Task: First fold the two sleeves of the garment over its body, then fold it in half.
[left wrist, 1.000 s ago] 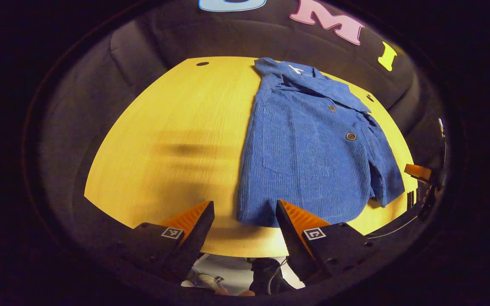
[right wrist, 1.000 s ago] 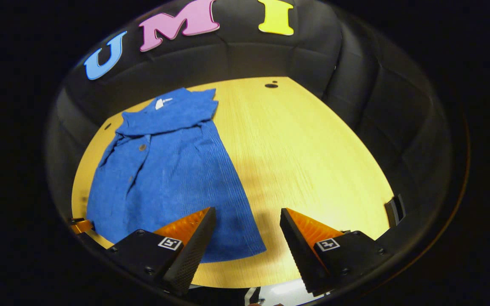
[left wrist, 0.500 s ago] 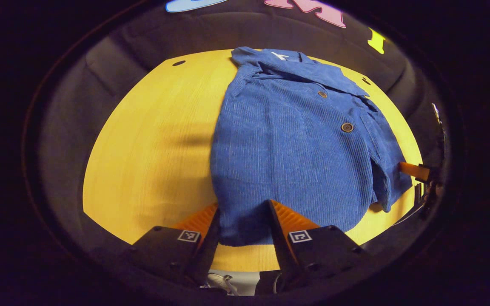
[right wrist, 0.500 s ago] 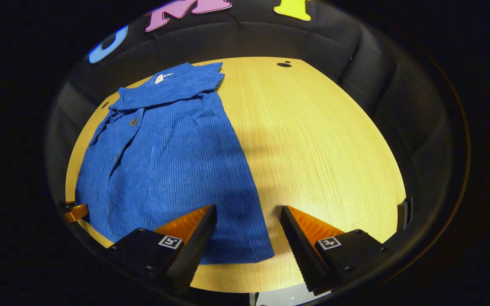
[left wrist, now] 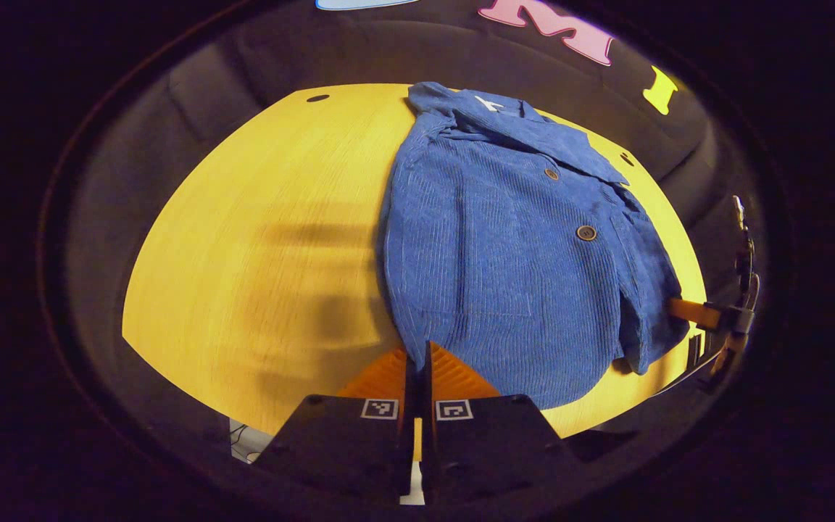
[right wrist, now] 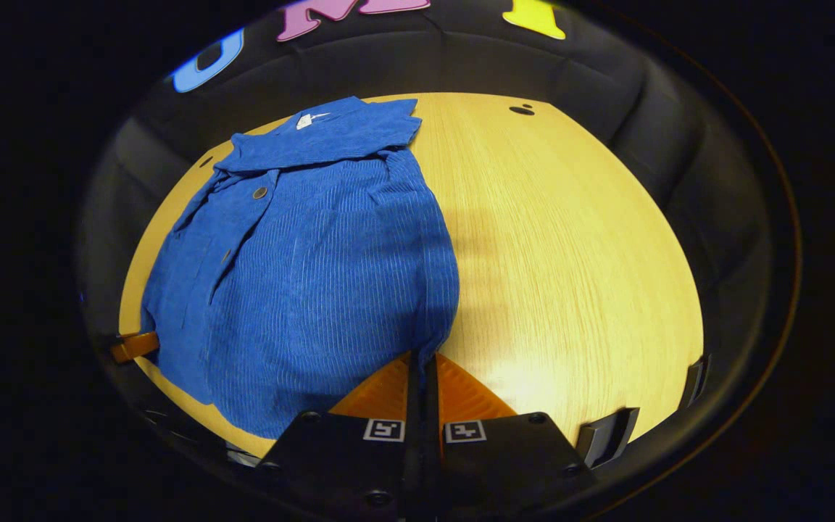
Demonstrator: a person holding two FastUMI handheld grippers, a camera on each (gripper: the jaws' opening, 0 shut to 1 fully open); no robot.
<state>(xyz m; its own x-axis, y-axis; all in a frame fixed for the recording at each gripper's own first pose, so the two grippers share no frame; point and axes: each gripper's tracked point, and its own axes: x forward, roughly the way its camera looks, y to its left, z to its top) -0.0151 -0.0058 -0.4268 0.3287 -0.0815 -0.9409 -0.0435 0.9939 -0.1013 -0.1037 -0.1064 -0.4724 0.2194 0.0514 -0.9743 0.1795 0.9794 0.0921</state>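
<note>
The blue corduroy jacket (left wrist: 504, 246) lies on the yellow wooden table (left wrist: 265, 239), collar (left wrist: 512, 127) toward the far edge near the booth wall and hem toward us. In the left gripper view we see it right of the table's middle, two brown buttons (left wrist: 586, 233) showing down its front and a sleeve (left wrist: 649, 290) folded along its right side. In the right gripper view the jacket (right wrist: 301, 268) covers the left half of the table (right wrist: 570, 246), with bare wood to its right.

We see the left gripper (left wrist: 416, 362) with its two fingers pressed together on the near left corner of the hem, a fold of corduroy caught between them. The right gripper (right wrist: 423, 370) likewise has its fingers drawn tight on the near right corner of the hem, where the cloth bunches down into the pinch. In the left gripper view the right gripper (left wrist: 707, 315) shows far off, at the jacket's right edge; in the right gripper view the left gripper's finger (right wrist: 135, 346) shows at the jacket's left edge.
</note>
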